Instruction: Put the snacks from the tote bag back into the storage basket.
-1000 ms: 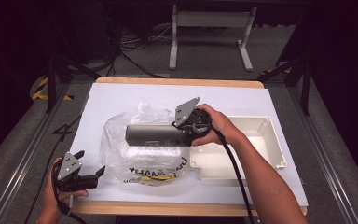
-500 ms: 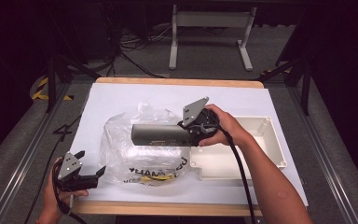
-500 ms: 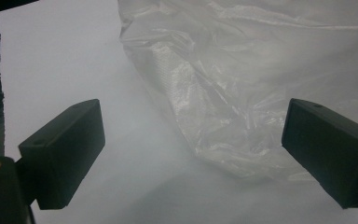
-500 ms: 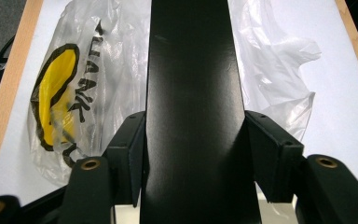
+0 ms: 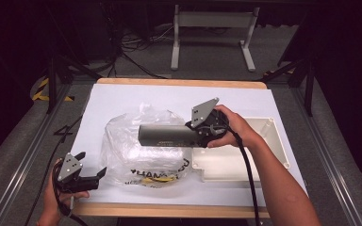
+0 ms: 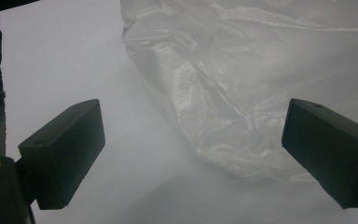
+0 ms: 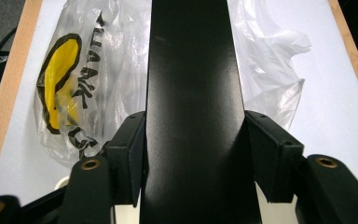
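Observation:
A long dark grey box hangs level above a clear plastic bag, and my right gripper is shut on its right end. In the right gripper view the box runs straight ahead between the two jaws, over the bag with its yellow and black print. My left gripper stands open near the table's front left corner, just left of the bag. In the left gripper view the crumpled bag lies ahead with nothing between the jaws.
A white plastic tray sits to the right of the bag, under my right hand. The white table top has a wooden front edge. Metal frame legs stand on the floor beyond the table.
My right gripper has drawn the dark box to the right, out of the bag and toward the tray. The left gripper has stayed in place.

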`<act>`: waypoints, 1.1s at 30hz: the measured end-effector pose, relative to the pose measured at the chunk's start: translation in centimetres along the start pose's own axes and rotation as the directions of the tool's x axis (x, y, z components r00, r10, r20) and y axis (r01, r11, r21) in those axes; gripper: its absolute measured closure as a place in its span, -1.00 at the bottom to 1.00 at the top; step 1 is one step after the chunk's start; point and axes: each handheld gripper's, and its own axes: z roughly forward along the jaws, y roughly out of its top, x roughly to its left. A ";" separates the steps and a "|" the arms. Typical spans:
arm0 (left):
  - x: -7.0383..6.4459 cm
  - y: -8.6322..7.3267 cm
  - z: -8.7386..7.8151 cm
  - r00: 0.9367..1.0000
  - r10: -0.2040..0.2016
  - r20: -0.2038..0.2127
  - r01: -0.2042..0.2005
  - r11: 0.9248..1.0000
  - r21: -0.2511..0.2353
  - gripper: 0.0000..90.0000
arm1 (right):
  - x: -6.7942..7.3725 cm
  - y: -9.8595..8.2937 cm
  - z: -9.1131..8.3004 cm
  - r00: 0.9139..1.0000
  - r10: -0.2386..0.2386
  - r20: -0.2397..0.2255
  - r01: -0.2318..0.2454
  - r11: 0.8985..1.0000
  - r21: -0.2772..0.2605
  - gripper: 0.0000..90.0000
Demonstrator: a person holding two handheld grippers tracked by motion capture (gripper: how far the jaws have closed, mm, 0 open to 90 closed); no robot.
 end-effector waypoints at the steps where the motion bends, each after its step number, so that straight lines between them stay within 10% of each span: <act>1: 0.0 0.0 0.0 1.000 0.000 0.000 0.000 1.000 -0.001 -0.85 | 0.0 -0.1 -0.2 1.000 0.001 -0.001 -0.001 1.000 0.000 -0.03; 33: 0.0 0.0 0.0 1.000 -0.009 -0.008 0.009 1.000 0.004 -0.86 | 0.3 -7.0 -6.8 0.994 0.081 0.074 -0.080 0.997 -0.012 -0.03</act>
